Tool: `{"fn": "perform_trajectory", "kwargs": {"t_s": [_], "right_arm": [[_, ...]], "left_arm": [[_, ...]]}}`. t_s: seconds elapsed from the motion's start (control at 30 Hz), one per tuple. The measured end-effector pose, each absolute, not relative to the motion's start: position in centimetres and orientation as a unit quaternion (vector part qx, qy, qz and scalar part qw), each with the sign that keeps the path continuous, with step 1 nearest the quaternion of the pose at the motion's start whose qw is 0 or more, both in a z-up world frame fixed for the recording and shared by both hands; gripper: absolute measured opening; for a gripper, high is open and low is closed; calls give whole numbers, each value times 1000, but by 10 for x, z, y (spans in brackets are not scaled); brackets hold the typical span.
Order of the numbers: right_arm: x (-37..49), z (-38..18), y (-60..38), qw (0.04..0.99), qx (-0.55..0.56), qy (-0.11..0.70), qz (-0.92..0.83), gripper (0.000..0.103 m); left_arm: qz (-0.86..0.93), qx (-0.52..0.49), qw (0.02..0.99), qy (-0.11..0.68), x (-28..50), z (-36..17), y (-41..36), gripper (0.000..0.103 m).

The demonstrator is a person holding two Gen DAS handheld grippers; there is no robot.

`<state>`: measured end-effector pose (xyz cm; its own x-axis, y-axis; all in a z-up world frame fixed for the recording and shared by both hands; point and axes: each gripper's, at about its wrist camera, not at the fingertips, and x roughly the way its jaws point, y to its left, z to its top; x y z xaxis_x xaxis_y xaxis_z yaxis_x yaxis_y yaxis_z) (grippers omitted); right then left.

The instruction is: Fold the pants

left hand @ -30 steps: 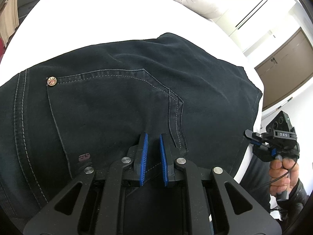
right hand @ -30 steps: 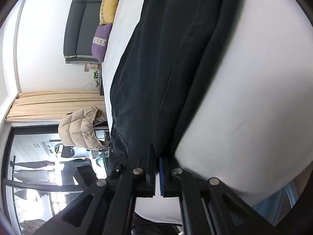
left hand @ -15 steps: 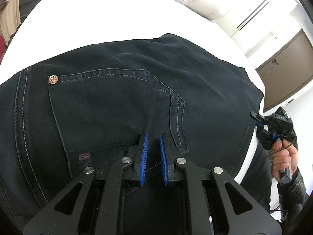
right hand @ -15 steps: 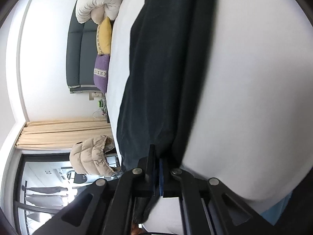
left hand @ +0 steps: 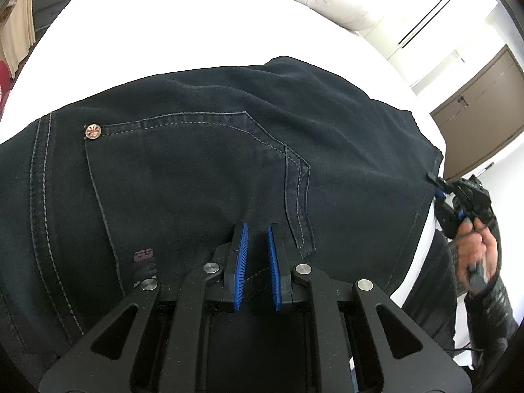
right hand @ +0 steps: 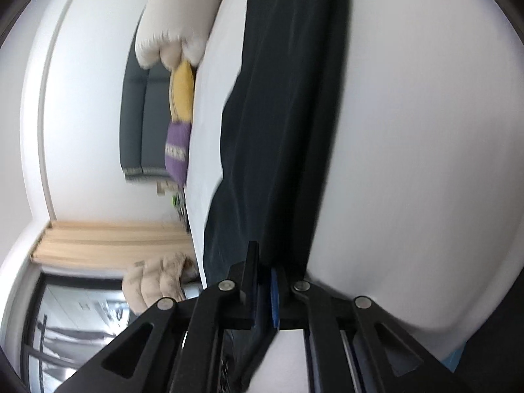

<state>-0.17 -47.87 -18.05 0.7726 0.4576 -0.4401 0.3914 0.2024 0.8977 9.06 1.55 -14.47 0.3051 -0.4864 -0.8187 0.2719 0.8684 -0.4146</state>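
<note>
**Dark pants flat on white bed**

Left wrist view — left gripper (left hand: pixel 257 229) low over the pants (left hand: pixel 203 177) beside the back pocket (left hand: pixel 183 170); blue pads a narrow gap apart, grip on cloth unclear. Right gripper (left hand: pixel 437 183) at the hem.

Right wrist view — right gripper (right hand: pixel 263 281) fingers together, clamped on the pants (right hand: pixel 278 114) edge; bed (right hand: pixel 425 163) beneath.

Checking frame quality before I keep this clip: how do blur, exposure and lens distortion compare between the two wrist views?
Left wrist view: sharp, stitching on the pants is crisp, the white bed sheet is blown out, and fisheye bowing shows at the edges. Right wrist view: motion-smeared throughout, soft pillows and curtain, a washed-out sheet, and only the right gripper stays fairly crisp.
</note>
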Motion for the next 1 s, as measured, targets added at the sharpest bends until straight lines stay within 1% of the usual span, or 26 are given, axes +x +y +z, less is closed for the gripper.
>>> {"fn": "perform_trajectory", "kwargs": {"t_s": [0.07, 0.13, 0.3, 0.33, 0.37, 0.4, 0.43, 0.47, 0.5, 0.53, 0.57, 0.67, 0.77, 0.8, 0.87, 0.9, 1.0], "right_arm": [[-2, -187, -488, 686, 641, 344, 20, 0], [-6, -182, -486, 702, 620, 351, 13, 0], [-10, -186, -489, 695, 631, 345, 29, 1], [-7, -185, -492, 690, 636, 344, 29, 6], [-6, -183, -496, 687, 643, 338, 26, 8], [-5, -182, -500, 688, 645, 332, 22, 15], [-3, -179, -506, 692, 645, 324, 18, 18], [0, -176, -510, 697, 643, 317, 13, 18], [1, -175, -514, 701, 640, 314, 9, 18], [2, -175, -518, 706, 636, 312, 6, 7], [2, -176, -523, 709, 630, 317, -4, 0], [-7, -188, -533, 701, 641, 312, -8, 0], [-11, -180, -529, 717, 619, 320, -9, 1], [-12, -176, -528, 718, 614, 327, -12, 5], [-17, -161, -528, 726, 595, 344, -31, 18], [-20, -149, -527, 739, 576, 347, -46, 28], [-9, -109, -512, 780, 514, 356, -36, 28]], "left_arm": [[-235, -101, 801, 540, 91, -144, 16, 13], [-233, -100, 802, 541, 91, -144, 16, 13], [-232, -99, 802, 541, 92, -143, 15, 12], [-231, -99, 802, 542, 93, -143, 14, 13], [-228, -98, 802, 543, 93, -142, 13, 13], [-226, -95, 803, 544, 94, -141, 11, 13], [-220, -84, 805, 545, 94, -139, 7, 13], [-217, -76, 807, 545, 93, -136, 4, 13], [-214, -71, 808, 544, 93, -135, 1, 13], [-211, -70, 809, 544, 94, -134, -3, 13], [-212, -71, 809, 543, 94, -134, -4, 13], [-212, -73, 809, 543, 94, -136, -6, 13], [-221, -89, 806, 541, 94, -140, 2, 13], [-223, -95, 806, 541, 94, -140, 5, 13], [-220, -98, 807, 540, 93, -139, 11, 13], [-217, -97, 808, 539, 92, -137, 11, 13], [-222, -94, 812, 531, 92, -125, 6, 13]]}}
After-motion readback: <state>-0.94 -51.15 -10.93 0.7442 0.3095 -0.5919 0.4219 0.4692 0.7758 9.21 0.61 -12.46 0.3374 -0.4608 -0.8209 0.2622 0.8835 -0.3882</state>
